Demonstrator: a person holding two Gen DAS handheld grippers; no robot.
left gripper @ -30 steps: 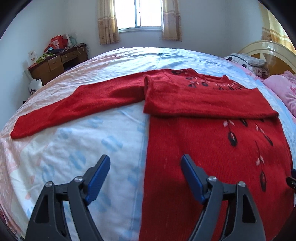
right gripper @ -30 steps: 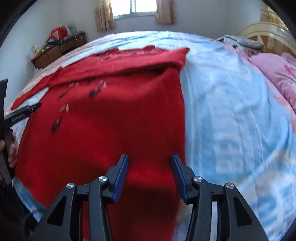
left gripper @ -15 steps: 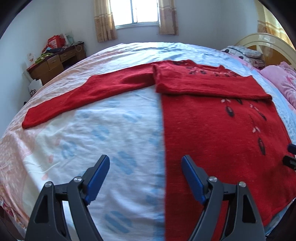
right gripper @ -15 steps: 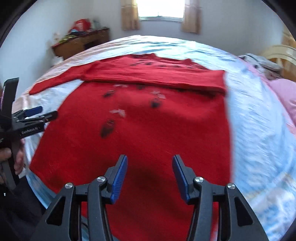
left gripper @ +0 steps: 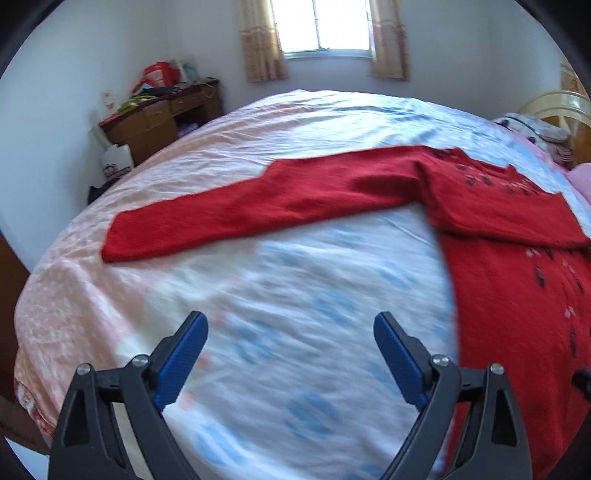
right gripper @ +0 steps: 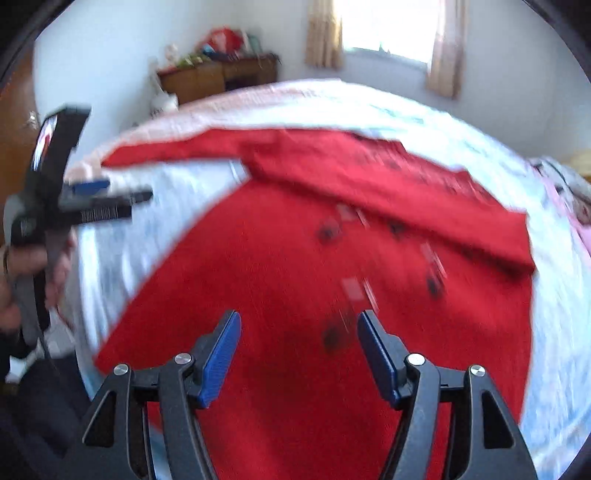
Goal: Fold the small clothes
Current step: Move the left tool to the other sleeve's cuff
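A red knitted sweater (left gripper: 517, 295) with dark leaf motifs lies flat on the bed, one sleeve folded across its chest (left gripper: 498, 206). Its other sleeve (left gripper: 258, 206) stretches out to the left over the sheet. My left gripper (left gripper: 291, 332) hovers above bare sheet, left of the sweater's body, jaws opening wide with nothing between them. In the right wrist view my right gripper (right gripper: 299, 332) hangs over the sweater's lower body (right gripper: 295, 288), jaws opening and empty. The left gripper (right gripper: 107, 197), held in a hand, shows at the left of that view.
The bed (left gripper: 277, 332) has a pale blue, white and pink patterned sheet. A wooden desk (left gripper: 159, 118) piled with clutter stands by the far-left wall. A curtained window (left gripper: 325, 33) is behind the bed. Pink pillows and a headboard (left gripper: 554, 114) sit at the right.
The left gripper has slid left, off the sweater's edge and over bare sheet, and spread wider. The right gripper has swung left over the sweater's body and its jaws have widened.
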